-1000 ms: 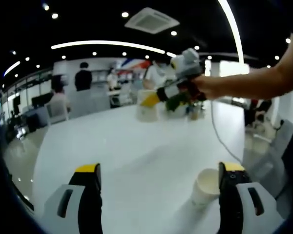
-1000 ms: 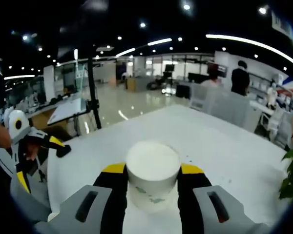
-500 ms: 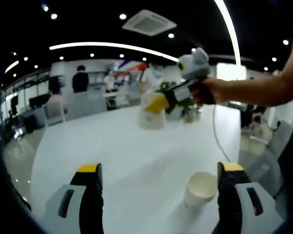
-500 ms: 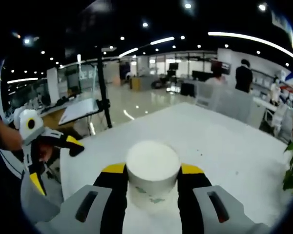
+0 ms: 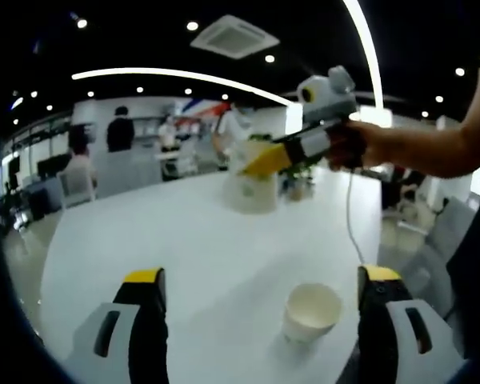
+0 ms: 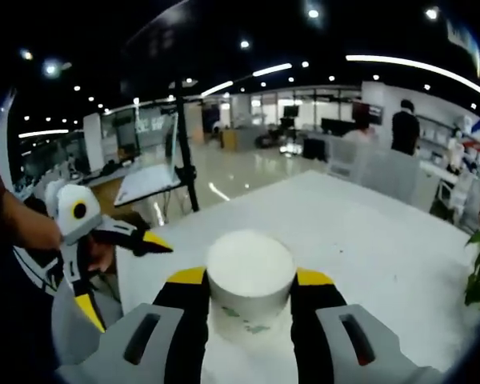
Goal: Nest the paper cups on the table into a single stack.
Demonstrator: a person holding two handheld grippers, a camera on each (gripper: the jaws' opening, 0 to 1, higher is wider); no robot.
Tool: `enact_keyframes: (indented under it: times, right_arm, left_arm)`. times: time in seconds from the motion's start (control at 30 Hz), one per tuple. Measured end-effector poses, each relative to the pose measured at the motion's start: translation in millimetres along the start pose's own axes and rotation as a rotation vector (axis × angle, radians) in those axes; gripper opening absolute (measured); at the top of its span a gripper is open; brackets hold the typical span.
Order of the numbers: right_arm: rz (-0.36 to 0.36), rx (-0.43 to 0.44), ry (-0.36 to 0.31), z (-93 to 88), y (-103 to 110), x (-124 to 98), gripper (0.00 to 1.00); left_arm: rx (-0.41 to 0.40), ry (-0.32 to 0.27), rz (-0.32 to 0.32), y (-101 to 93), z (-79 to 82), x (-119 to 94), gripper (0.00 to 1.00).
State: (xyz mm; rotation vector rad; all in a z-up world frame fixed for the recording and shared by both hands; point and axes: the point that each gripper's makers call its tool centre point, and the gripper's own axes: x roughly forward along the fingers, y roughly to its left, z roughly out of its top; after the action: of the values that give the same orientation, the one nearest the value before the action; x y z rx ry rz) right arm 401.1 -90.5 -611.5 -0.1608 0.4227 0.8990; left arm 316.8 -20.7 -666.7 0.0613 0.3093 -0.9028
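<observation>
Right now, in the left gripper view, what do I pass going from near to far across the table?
Open paper cup standing on the table → cup held in the right gripper above the table → potted plant near the table's far edge → people standing in the background.

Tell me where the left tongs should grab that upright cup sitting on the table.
Grip the paper cup across its side wall just below the rim, coming in level from the near side. It stands mouth-up between the open left tongs, and its round taper suits a sideways pinch.
</observation>
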Motion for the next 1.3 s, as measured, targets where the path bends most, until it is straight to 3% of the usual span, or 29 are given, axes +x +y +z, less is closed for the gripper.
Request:
enact_keyframes:
  times: [0.17,0.37,0.53,0.7,0.83,0.93,1.1,1.17,1.3]
  right_arm:
    - [0.054,-0.055,-0.012,1.8,25,-7,0.36]
    - [0.170,-0.100,-0.121,18.8,66,-21,0.37]
    - [0.202,-0.123,-0.185,22.1,77,-29,0.37]
    - [0.266,-0.088,-0.252,23.0,88,-36,0.37]
    - [0.277,-0.052,-0.298,23.3,88,-37,0.37]
    - [0.310,-0.020,-0.339,26.3,93,-38,0.37]
    - [0.342,-0.051,-0.311,10.5,98,-34,0.37]
    - [0.355,-0.055,-0.296,3.5,99,-34,0.37]
    - [0.376,-0.058,-0.272,-5.0,101,-35,0.37]
  left_arm:
    - [-0.001,-0.004,-0.017,-3.4,1.1,1,0.96]
    - [-0.046,-0.049,-0.048,-7.1,11.8,-4,0.91]
    - [-0.066,-0.069,-0.076,-8.9,20.4,-7,0.91]
    - [-0.124,-0.099,-0.156,-18.5,30.5,-11,0.83]
    - [-0.196,-0.127,-0.245,-30.1,39.8,-15,0.68]
    - [-0.207,-0.124,-0.265,-32.9,40.6,-15,0.57]
    - [-0.249,-0.167,-0.290,-32.6,52.7,-19,0.41]
    - [-0.244,-0.164,-0.301,-33.2,52.6,-21,0.32]
    - [-0.255,-0.153,-0.323,-37.5,51.0,-23,0.23]
